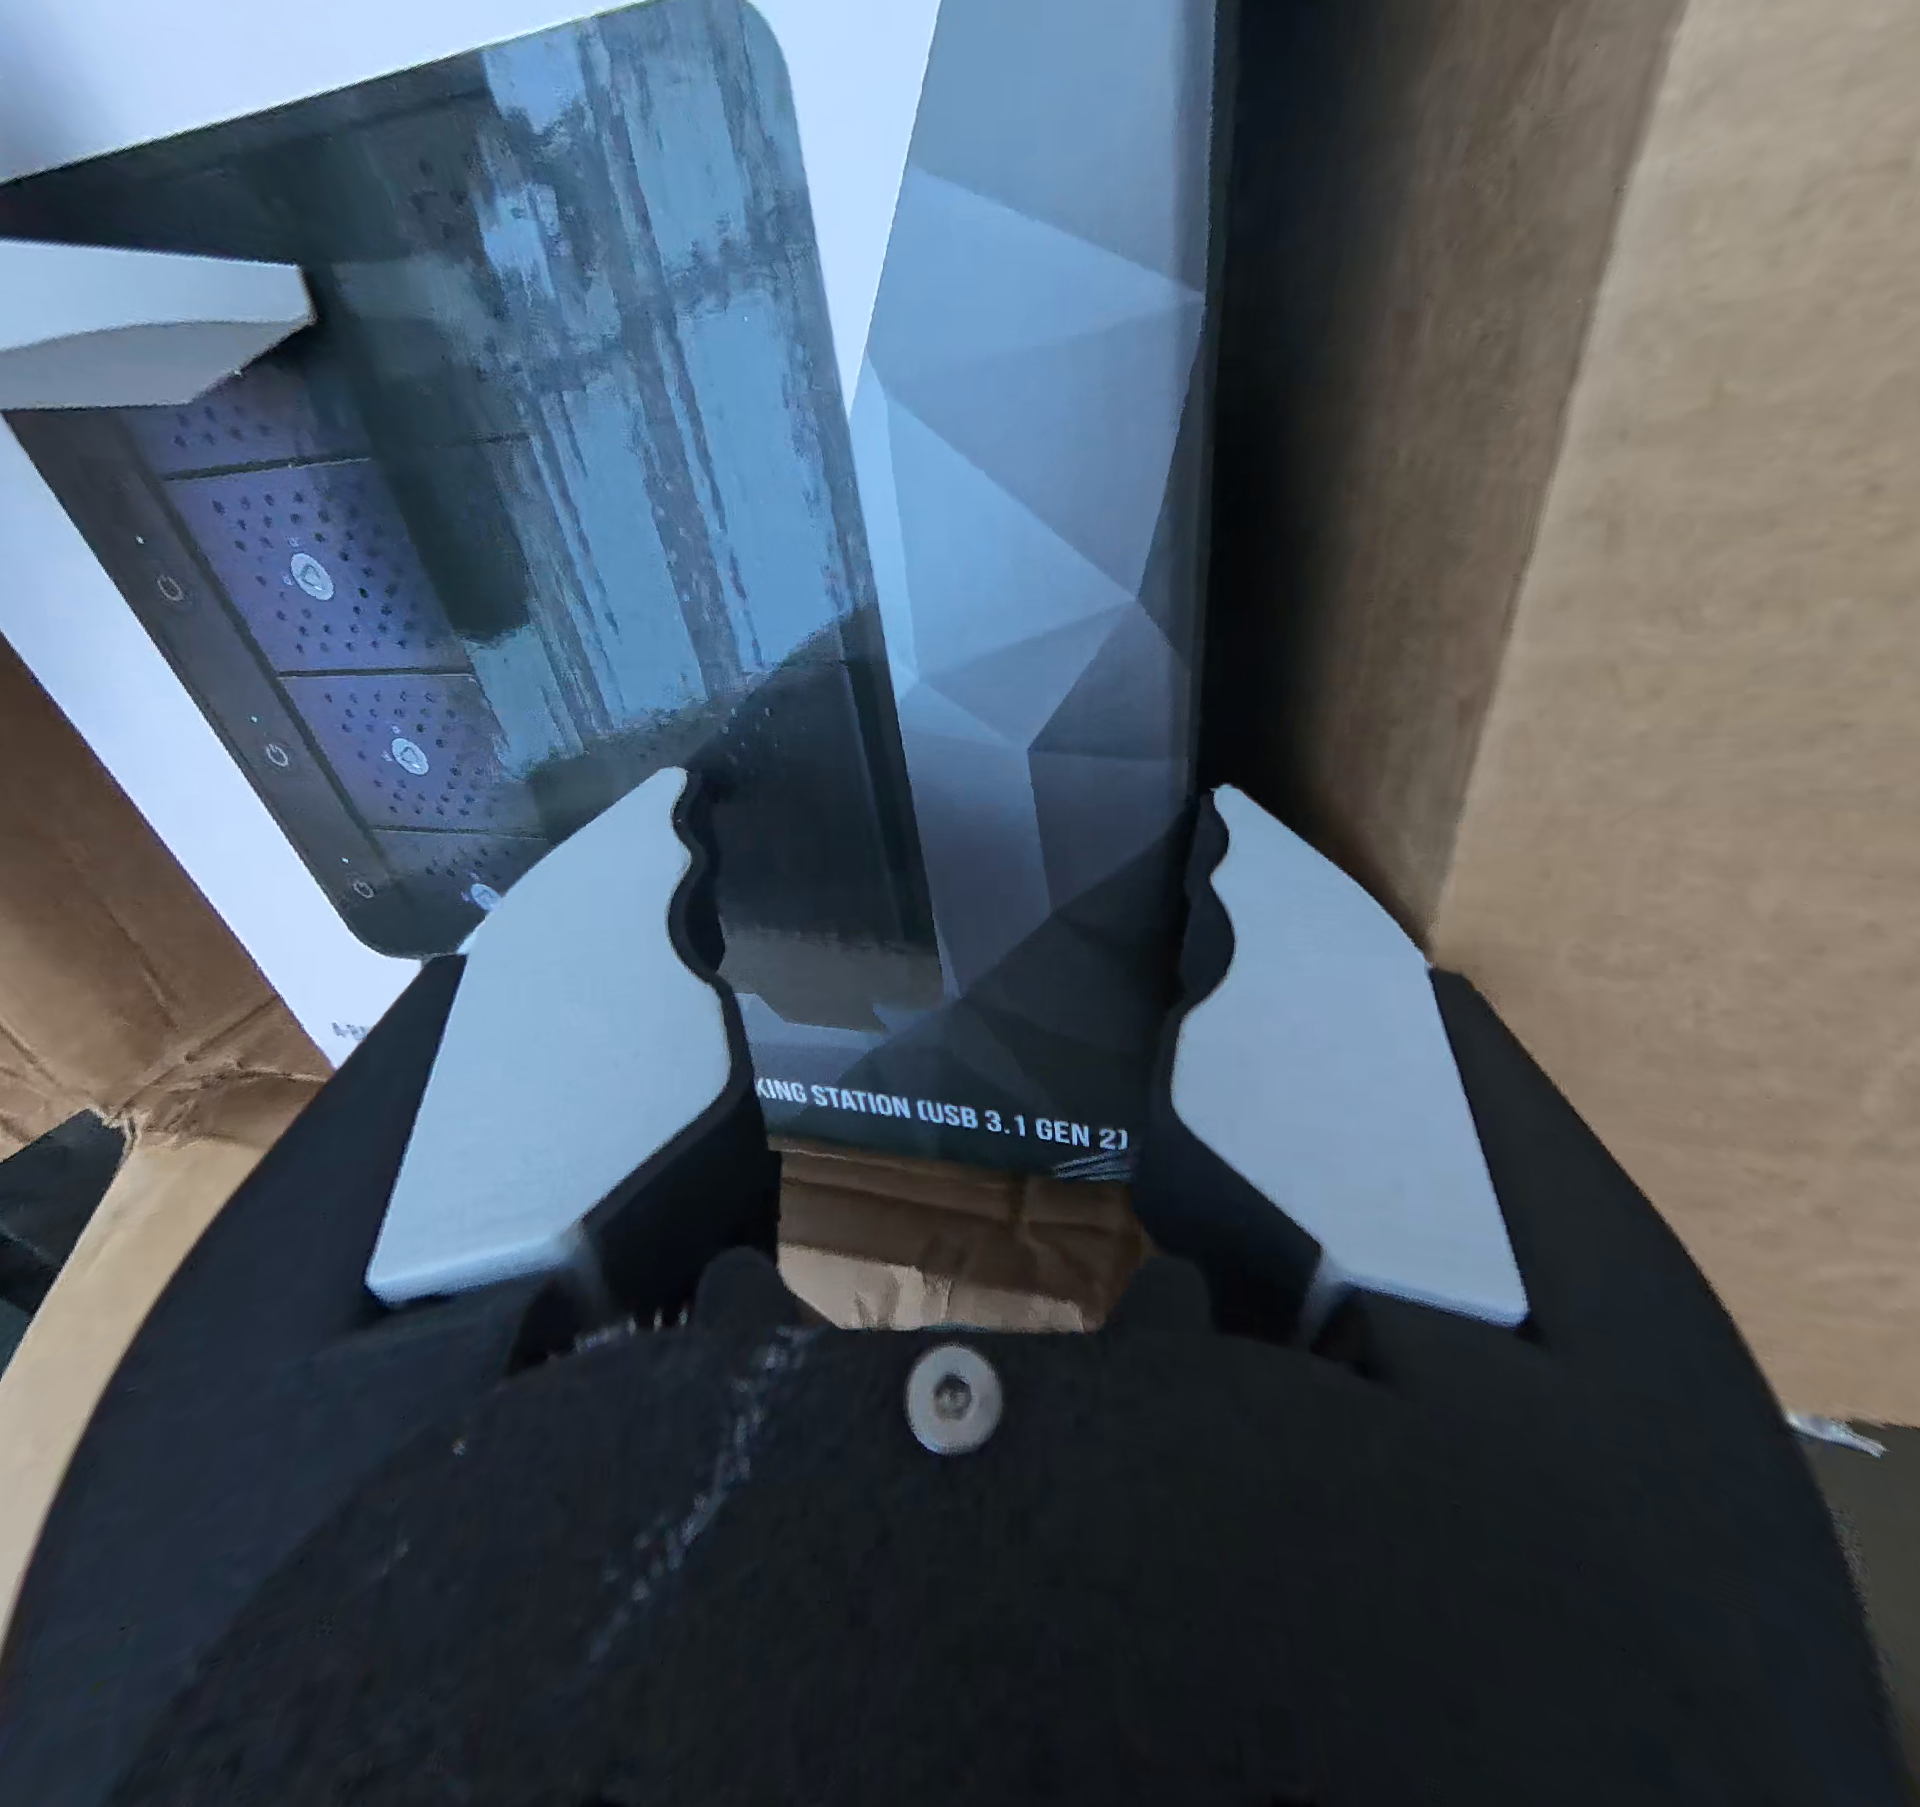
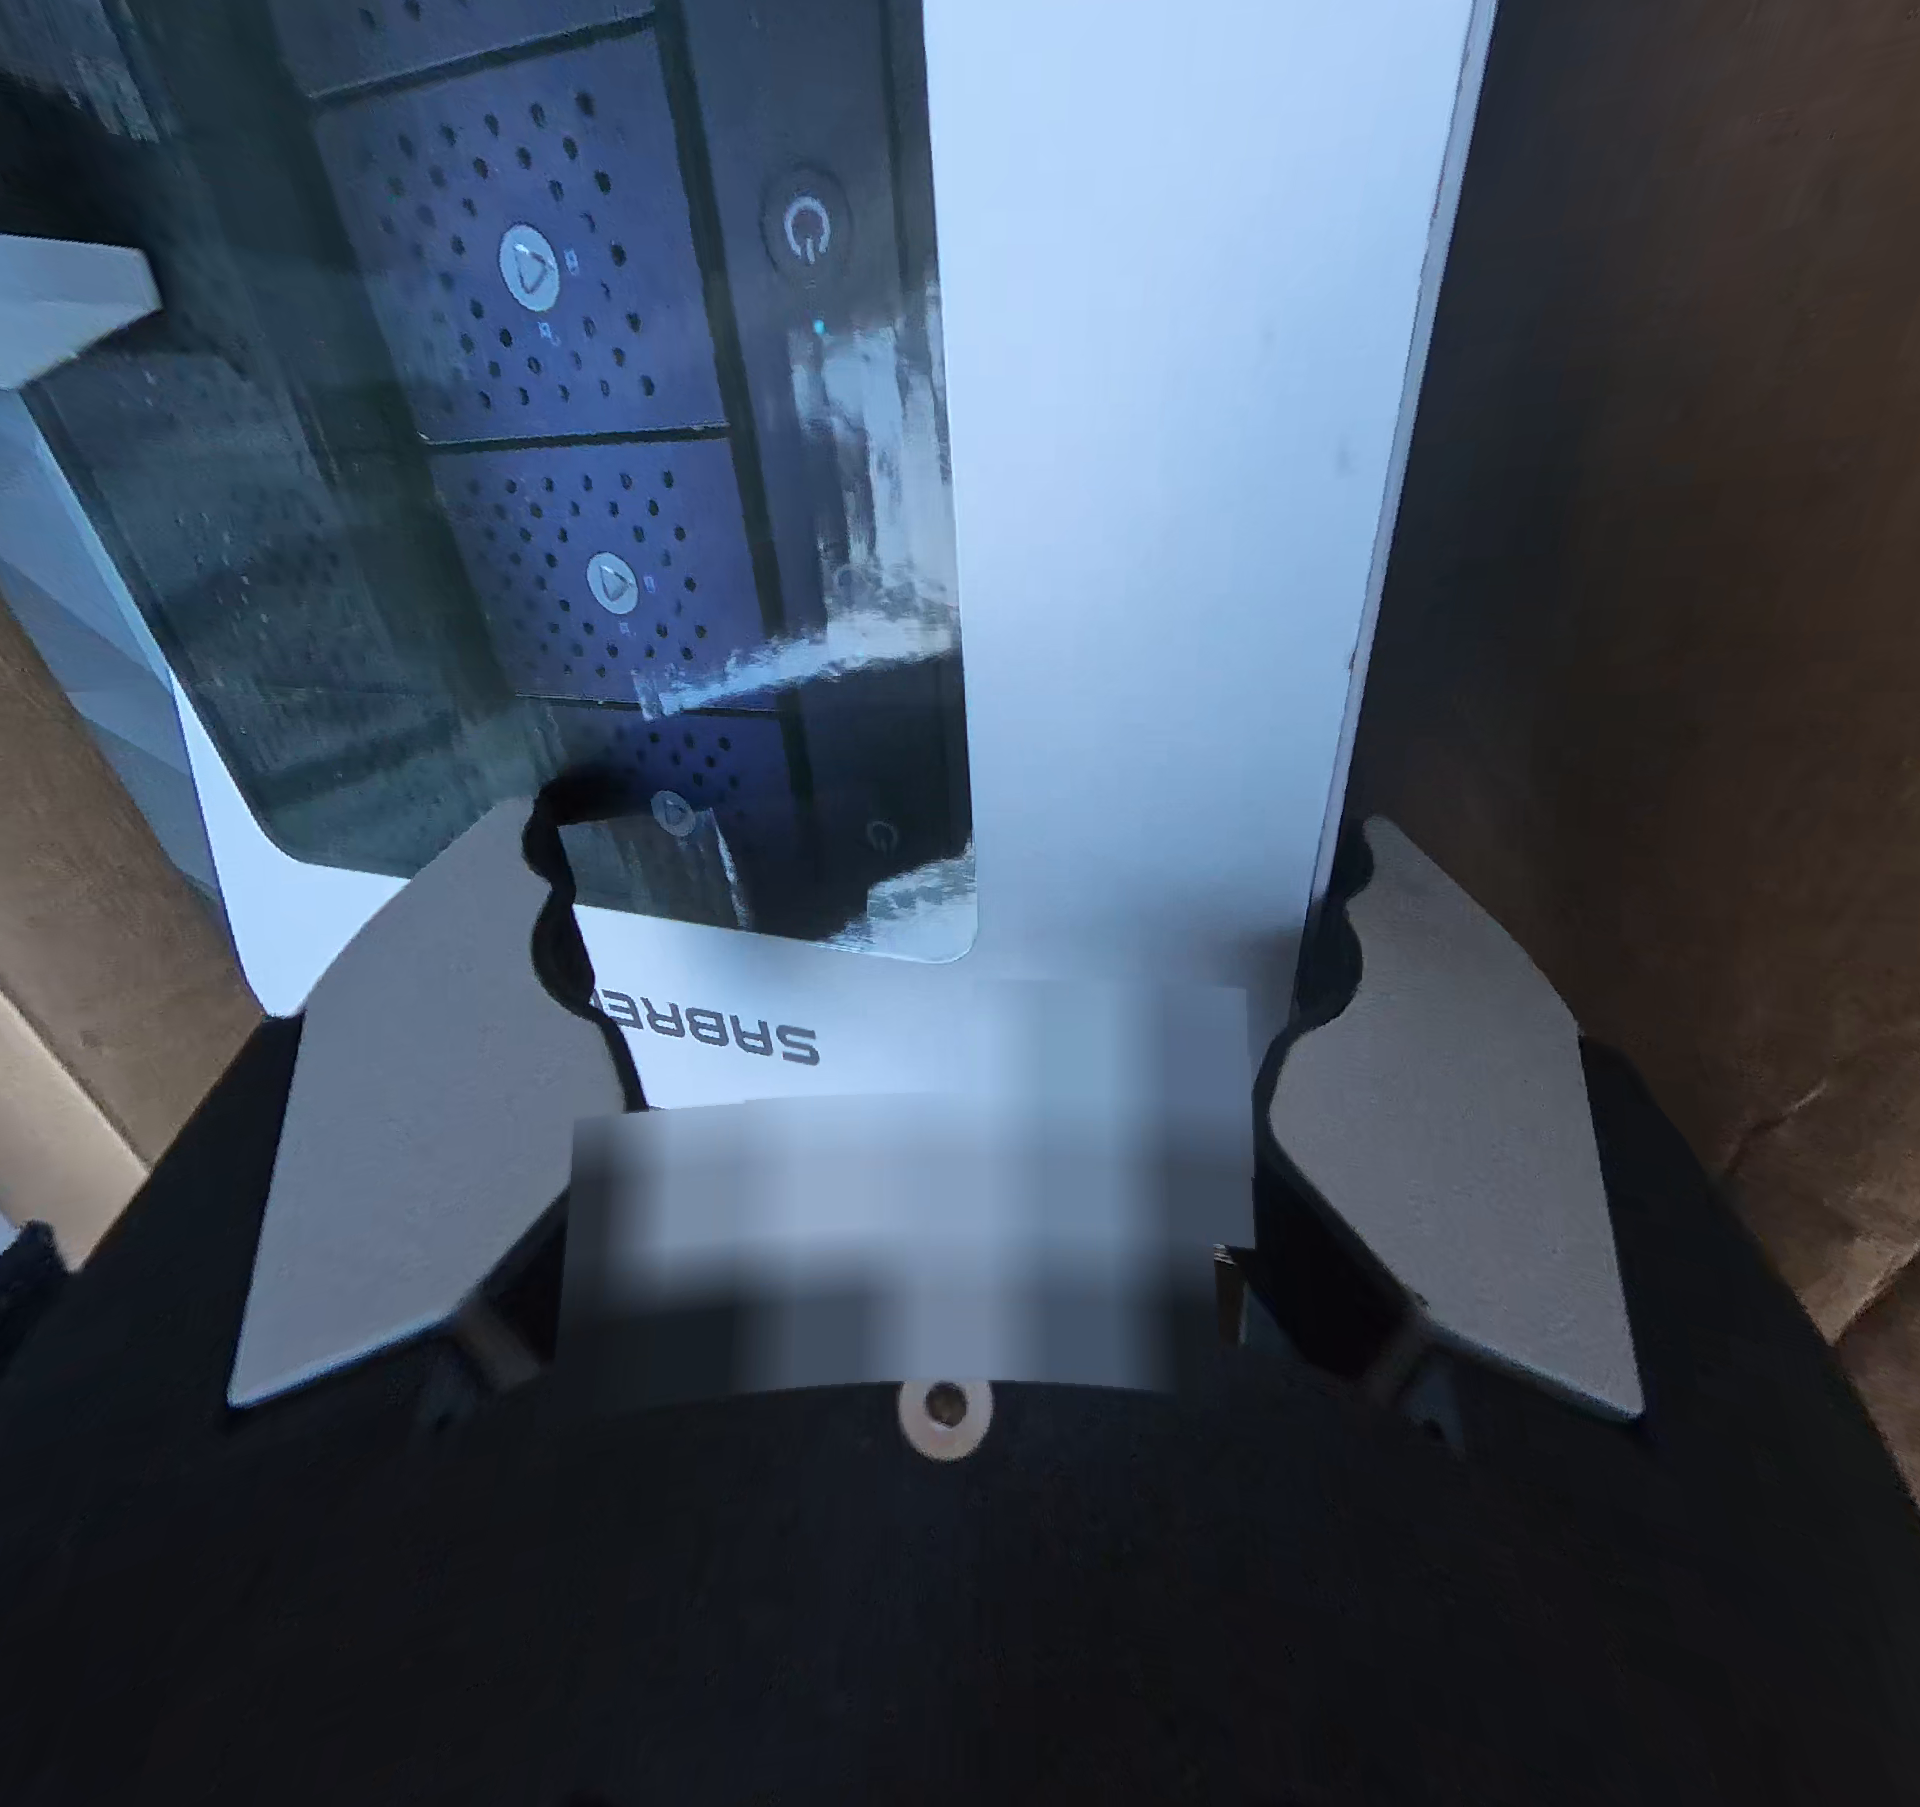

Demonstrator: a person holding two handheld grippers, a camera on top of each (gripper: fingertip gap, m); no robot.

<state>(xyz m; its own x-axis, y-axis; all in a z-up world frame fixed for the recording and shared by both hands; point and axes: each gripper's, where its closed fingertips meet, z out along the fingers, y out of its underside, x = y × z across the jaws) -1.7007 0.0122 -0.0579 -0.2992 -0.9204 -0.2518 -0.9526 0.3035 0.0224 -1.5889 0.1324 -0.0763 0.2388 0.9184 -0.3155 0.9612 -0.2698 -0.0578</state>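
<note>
Here, white retail box [image 1: 260, 84] inside cardboard carton [image 1: 1683, 614]

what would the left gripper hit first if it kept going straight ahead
The left gripper has its jaws apart, one on each side of a corner edge of the printed box. Straight on, it would likely meet that box edge first; depth is hard to judge.

The box [image 1: 520, 95] carries all the print. Between the fingers of my left gripper [image 1: 951, 884], a line of white capitals [image 1: 940, 1129] runs along its dark lower strip. By my right gripper [image 2: 935, 916], bold dark lettering [image 2: 727, 1040] lies upside down on the white face. The pictured device shows power symbols [image 2: 805, 225] and triangle icons [image 2: 530, 266].
</note>
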